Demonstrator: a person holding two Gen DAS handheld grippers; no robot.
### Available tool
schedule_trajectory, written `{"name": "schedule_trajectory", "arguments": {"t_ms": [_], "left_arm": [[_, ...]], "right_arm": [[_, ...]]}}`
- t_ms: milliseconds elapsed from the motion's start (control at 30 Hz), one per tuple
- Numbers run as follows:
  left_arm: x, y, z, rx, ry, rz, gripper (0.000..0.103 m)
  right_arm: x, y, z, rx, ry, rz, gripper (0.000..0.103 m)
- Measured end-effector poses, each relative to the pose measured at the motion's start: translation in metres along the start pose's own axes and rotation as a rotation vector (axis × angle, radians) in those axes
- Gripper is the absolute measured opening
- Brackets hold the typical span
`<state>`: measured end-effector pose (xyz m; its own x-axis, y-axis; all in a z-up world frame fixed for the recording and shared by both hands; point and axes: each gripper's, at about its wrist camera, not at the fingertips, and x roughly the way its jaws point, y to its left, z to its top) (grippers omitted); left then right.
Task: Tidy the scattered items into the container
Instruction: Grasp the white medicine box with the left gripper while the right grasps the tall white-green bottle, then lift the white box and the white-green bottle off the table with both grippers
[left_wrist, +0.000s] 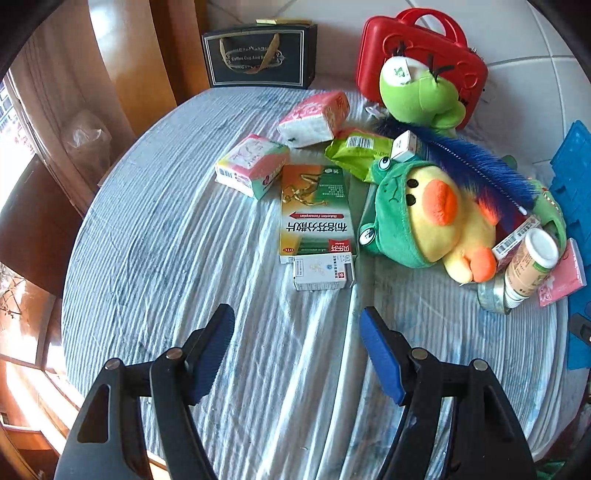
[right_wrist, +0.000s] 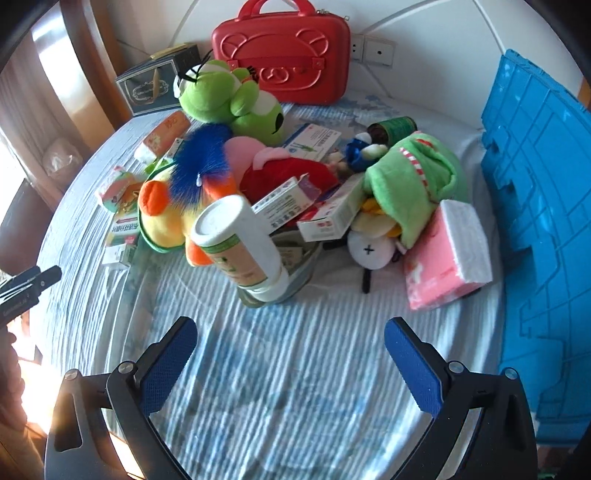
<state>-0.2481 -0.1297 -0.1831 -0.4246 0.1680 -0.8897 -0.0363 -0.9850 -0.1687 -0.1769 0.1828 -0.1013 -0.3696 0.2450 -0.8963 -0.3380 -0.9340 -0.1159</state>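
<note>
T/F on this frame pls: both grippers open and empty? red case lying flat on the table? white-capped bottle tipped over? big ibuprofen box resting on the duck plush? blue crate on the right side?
1. Left gripper and right gripper are open and empty. True.
2. The red case lies flat on the table. False: it stands on edge at the back, handle up.
3. The white-capped bottle is tipped over. True: it leans on a tape roll.
4. The ibuprofen box rests on the duck plush. False: it lies flat on the striped cloth, beside the duck.
5. The blue crate is at the right. True.
</note>
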Motion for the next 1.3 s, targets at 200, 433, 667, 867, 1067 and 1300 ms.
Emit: {"name": "schedule_trajectory", "arguments": {"t_ms": [200,433,667,867,1067,1300], "left_arm": [[0.045,-0.006,0.018,0.057,0.053,-0.057,0.069],[0.087,-0.009,0.019,0.043,0.137,-0.072,0.069],[0.113,-0.016,0.02,-0.012,0.178,-0.073,0.069],[0.111,-0.026,0.022,-0.019,0.151,-0.089,0.069],[0.12,-0.03,0.027,-0.041,0.155,-0.053,0.069],[0.099,-0.035,0.023,-0.02,0.059,-0.022,0.061]], "right_arm": [[0.025,0.021,0.004,0.05,0.016,-0.024,0.103],[0.04,0.02,0.018,0.112,-0.028,-0.021,0.103],[0.052,0.021,0.025,0.106,-0.041,-0.022,0.103],[0.058,0.022,0.032,0.083,-0.059,-0.014,0.103],[0.068,0.021,0.035,0.074,-0.052,0.011,0.102],[0.078,0.02,0.036,0.065,-0.042,0.033,0.061]]}}
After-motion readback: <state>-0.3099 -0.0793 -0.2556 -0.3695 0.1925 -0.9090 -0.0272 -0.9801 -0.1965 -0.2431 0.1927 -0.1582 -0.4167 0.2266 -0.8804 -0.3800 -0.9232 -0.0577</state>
